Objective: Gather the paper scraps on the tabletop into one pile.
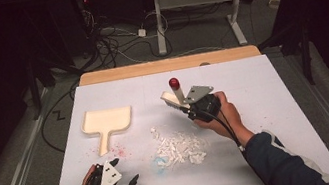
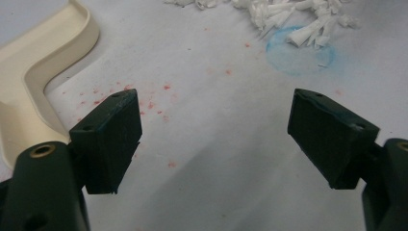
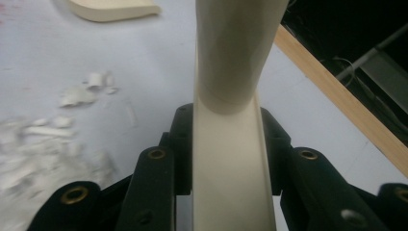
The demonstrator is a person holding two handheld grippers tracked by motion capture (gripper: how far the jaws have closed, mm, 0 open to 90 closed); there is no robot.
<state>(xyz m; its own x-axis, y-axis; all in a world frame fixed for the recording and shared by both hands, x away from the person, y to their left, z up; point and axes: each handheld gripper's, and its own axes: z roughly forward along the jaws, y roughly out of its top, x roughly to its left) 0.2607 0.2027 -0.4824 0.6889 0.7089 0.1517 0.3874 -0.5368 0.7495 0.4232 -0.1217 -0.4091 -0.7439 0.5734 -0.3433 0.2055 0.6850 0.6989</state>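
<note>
A person works at a white-covered table (image 1: 276, 104) with a handheld gripper in each hand, seen from above. At far left lies a cream dustpan (image 1: 106, 121), flat on the table with its handle pointing toward the person and faint red specks (image 1: 119, 152) scattered just beside the handle's end. Near the table's front edge, the left gripper (image 1: 129, 183) sits low above the surface, well apart from the dustpan; in the left gripper view its jaws stand wide with nothing between them, the red specks (image 2: 144, 103) and the dustpan's handle (image 2: 29, 91) ahead of them. In the middle of the table lies a pile of white scraps (image 1: 179, 148), one edge of it over a pale blue ring mark (image 2: 300, 55). To the right, just behind the pile, the right gripper (image 1: 186, 109) holds a cream brush (image 1: 173, 98) with dark bristles and a red knob on its handle end, lifted clear of the table. In the right gripper view its jaws clamp the brush's cream handle (image 3: 231, 159), which rises straight between them, with the scraps (image 3: 43, 144) blurred at left.
</note>
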